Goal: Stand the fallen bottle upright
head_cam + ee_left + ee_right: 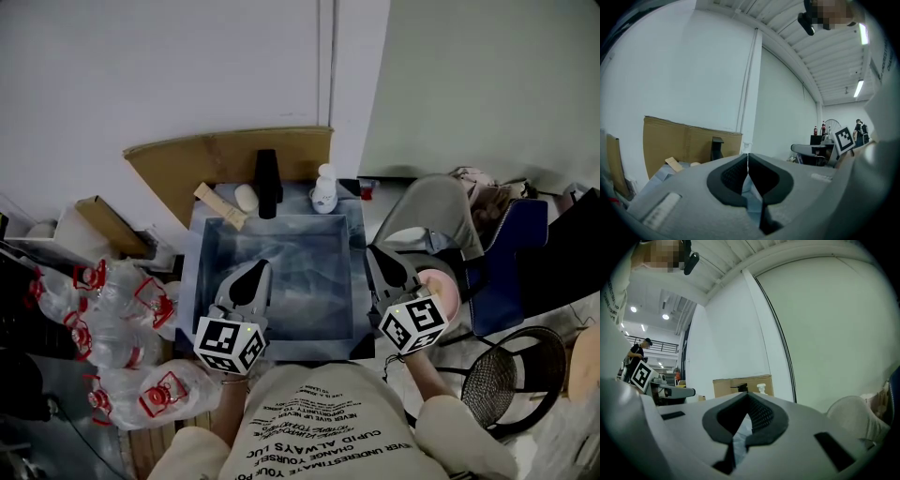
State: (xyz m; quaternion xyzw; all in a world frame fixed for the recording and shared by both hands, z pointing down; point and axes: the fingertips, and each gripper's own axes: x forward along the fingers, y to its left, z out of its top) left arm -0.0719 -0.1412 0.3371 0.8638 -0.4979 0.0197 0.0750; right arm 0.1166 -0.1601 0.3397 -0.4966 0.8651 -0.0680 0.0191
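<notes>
Standing upright at the far edge of the blue-grey marbled table [281, 272] is the small white plastic bottle [323, 190], its narrow cap pointing up (nothing touches it). Just left of it rises a tall black block [268, 183], then a pale rounded lump [246, 197] and a light wooden block [220, 206] lying at a slant. A small red item [367, 188] sits right of the bottle, too small to identify. A brown cardboard sheet [202, 155] leans on the white wall behind them.

Both tools are well apart from the bottle, at the table's near edge. The left gripper [253, 272] has its dark pads pressed together with nothing between them. The right gripper [377, 255] is likewise fully closed and empty, off the table's right side. Clear plastic jugs with red handles [112, 323] crowd the floor at the left.
</notes>
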